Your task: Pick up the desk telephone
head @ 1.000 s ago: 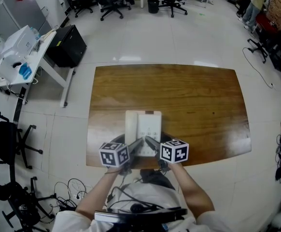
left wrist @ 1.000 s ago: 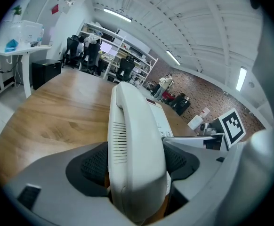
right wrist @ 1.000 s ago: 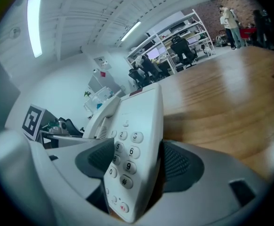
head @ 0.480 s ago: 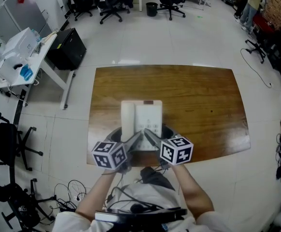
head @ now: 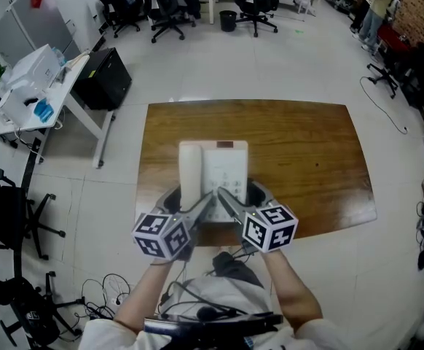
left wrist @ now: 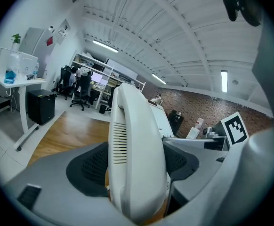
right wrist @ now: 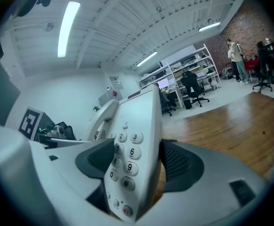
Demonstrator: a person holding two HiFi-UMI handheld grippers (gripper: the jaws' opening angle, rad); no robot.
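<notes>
The white desk telephone hangs in the air above the near half of the wooden table, its handset along its left side. My left gripper is shut on the handset side, with the dark pads pressed on both faces. My right gripper is shut on the keypad side, the number keys facing its camera. Both marker cubes sit close together just below the phone in the head view.
A white side desk with a printer and a black box stand to the left of the table. Office chairs are at the far end of the room. A black chair and cables lie at the lower left.
Both grippers have risen with the telephone between them. It has come up off the table's near edge and looks larger and farther up the table in the head view.
</notes>
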